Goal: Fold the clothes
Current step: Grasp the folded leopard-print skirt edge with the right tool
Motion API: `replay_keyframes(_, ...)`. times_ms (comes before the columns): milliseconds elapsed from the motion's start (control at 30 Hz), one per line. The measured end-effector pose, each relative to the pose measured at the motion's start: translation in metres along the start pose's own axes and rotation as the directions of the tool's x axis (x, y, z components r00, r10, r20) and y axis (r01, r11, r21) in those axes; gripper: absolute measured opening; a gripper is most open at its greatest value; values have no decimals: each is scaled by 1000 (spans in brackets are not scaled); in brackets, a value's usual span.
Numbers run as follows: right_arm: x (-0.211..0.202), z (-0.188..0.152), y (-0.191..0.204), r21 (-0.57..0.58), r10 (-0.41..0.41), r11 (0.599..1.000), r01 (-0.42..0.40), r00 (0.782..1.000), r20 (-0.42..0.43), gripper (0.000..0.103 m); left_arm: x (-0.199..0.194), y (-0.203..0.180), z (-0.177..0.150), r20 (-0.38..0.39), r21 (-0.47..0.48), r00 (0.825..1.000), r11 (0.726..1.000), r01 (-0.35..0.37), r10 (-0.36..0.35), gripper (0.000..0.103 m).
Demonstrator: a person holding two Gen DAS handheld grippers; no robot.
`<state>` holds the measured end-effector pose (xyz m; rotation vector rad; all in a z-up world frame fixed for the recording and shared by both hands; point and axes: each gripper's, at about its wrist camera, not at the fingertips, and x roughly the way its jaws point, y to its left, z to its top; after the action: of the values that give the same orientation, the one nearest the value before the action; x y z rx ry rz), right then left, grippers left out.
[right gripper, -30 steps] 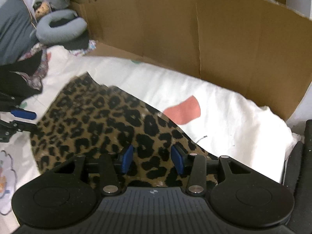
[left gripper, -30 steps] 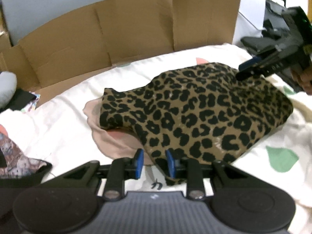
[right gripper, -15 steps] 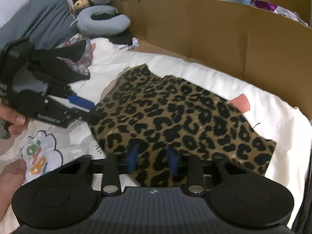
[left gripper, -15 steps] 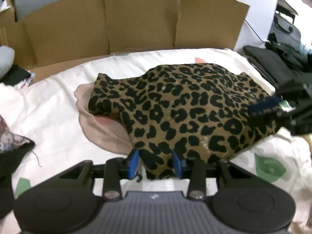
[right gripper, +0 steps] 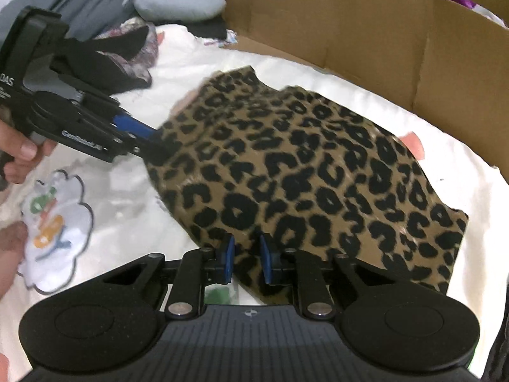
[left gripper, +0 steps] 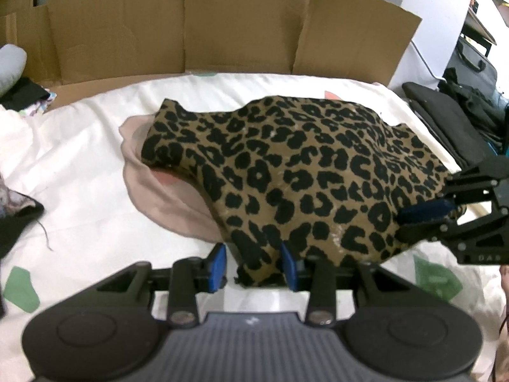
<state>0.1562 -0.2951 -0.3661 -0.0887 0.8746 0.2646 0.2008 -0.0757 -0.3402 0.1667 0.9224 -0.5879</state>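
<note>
We see the leopard-print garment (left gripper: 296, 172) lying on the white sheet (left gripper: 79, 146) in front of the cardboard (left gripper: 222, 22). Our left gripper (left gripper: 253, 265) has just been opening, its pads apart around the garment's near corner. Our right gripper (right gripper: 246, 259) has just been closing, its pads clamped on the garment's edge.

Your leopard-print knit garment (right gripper: 318, 175) hides most of the pink cloth (left gripper: 165, 203) beneath it; the garment's left edge blurs in the right wrist view.
</note>
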Motion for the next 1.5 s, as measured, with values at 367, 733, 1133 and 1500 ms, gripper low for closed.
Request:
replay_keyframes(367,-37,-24,-42,138,-89,986,90,996,-14,23,-12,10,2,15,-29,1000,1000,-13,13,34)
replay_keyframes(733,-78,-53,-73,446,-5,895,1,1000,9,26,-25,13,3,20,-109,999,993,39,-37,34)
replay_keyframes(1133,-43,-102,-108,816,172,543,-199,977,124,44,-7,10,0,8,-159,996,984,87,-87,38)
replay_keyframes(1500,-26,-117,-121,889,179,366,-276,958,224,26,5,24,-7,-1,-241,993,964,116,-119,28)
